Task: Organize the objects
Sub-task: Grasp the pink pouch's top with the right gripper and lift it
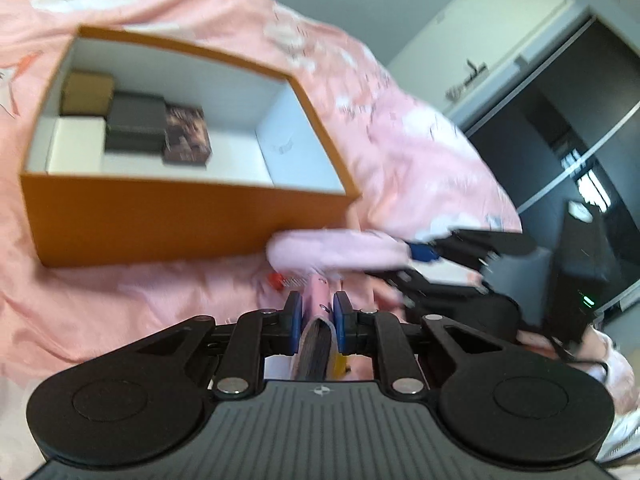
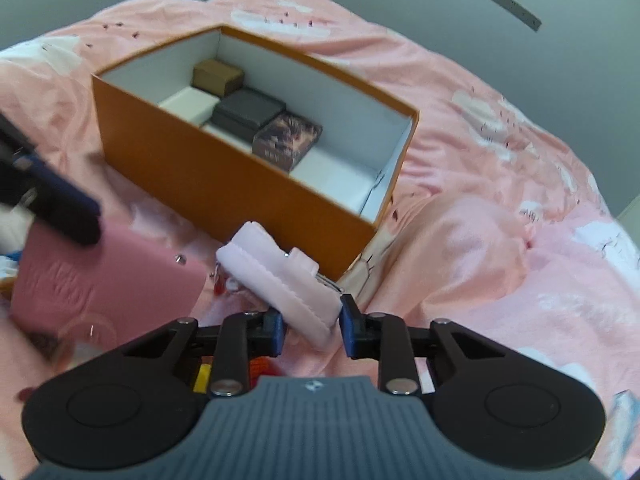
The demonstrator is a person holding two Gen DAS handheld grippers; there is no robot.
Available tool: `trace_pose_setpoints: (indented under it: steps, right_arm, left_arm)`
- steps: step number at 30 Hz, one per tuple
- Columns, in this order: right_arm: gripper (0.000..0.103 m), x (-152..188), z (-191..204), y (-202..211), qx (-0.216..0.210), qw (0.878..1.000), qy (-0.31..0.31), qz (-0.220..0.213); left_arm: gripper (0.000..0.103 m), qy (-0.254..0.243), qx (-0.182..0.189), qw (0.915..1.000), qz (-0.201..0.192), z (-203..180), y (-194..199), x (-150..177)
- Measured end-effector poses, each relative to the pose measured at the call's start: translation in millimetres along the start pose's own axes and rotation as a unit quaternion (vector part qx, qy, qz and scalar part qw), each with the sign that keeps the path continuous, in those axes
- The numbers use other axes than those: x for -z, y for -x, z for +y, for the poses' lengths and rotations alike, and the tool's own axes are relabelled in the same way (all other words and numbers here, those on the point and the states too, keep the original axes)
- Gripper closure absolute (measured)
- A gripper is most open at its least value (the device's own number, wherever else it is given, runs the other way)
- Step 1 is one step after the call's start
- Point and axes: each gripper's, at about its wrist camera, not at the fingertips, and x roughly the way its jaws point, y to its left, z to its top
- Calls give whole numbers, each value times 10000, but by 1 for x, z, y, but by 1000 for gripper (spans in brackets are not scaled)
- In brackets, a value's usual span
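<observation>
The left tongs [image 1: 316, 322] are clenched on a pink notebook [image 1: 318, 334], its page edges standing upright between the blue pads [image 1: 294, 316]; from the right wrist view the same pink notebook [image 2: 108, 276] shows its flat cover, just short of the orange box's near wall, with a blue pad of the left tongs [image 2: 72, 208] pressed on its upper edge. The right tongs [image 2: 312, 330] are grasping a pale pink fuzzy case [image 2: 280, 280], which lies tilted between the pads [image 2: 352, 326] with its far end pointing toward the orange box; a small metal clip shows at its side. In the left wrist view that fuzzy case [image 1: 340, 250] sits just in front of the box's near right corner, with the right tongs [image 1: 430, 254] at its right end, blurred. A small red item [image 1: 276, 280] lies on the bedspread just before the box, too blurred to identify. The orange box [image 2: 224, 176] rests open on the pink bedspread [image 2: 500, 240]. Inside it, toward its far left end, are a patterned dark box [image 2: 288, 140], then a grey box [image 2: 246, 114], a white box [image 2: 188, 104] beside that, and a brown cardboard box [image 2: 218, 76] in the far corner; the box's right end shows bare white floor. Beyond the box the bedspread rises toward a grey wall [image 2: 400, 0].
</observation>
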Motion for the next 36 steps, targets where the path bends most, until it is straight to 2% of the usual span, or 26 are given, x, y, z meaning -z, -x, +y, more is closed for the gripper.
trace_pose_setpoints:
  steps: [8,14,18,21,24,29,32,36]
  right_arm:
    - [74,-7,-4,39,-532,9979,237,278]
    - [74,-6,-2,37,-1203,9899,97,738]
    - [74,-4,-4,12,-1077,9900,-57,909]
    - [77,-9,-11,0,-1052,9908,-318,785]
    - [78,-15,-14,-13,-1036,9909,-566,649]
    - [77,-22,-12,-32,-856,9927,-741,411]
    - [70,-24,-11,-38,-755,9932,-815,341]
    - [58,-22,-13,-36,-608,9936,-914,267]
  left_arm:
    - [85,380,-258,9978,-486,17,11,-6]
    - [85,651,-532,9960,-290,33,2,-3]
    - [85,955,-710,9926,-225,44,6,-2]
    - [85,977,-1122,9888,-130,51,9,-1]
    - [85,1105,-1162,9871,24,61,8,1]
    - [85,811,-1400,9860,408,63,1,-1]
    - [72,724,-1387,9858,604,65,-1,-5]
    - [49,1010,-1266,9849,605,73,-1,-13]
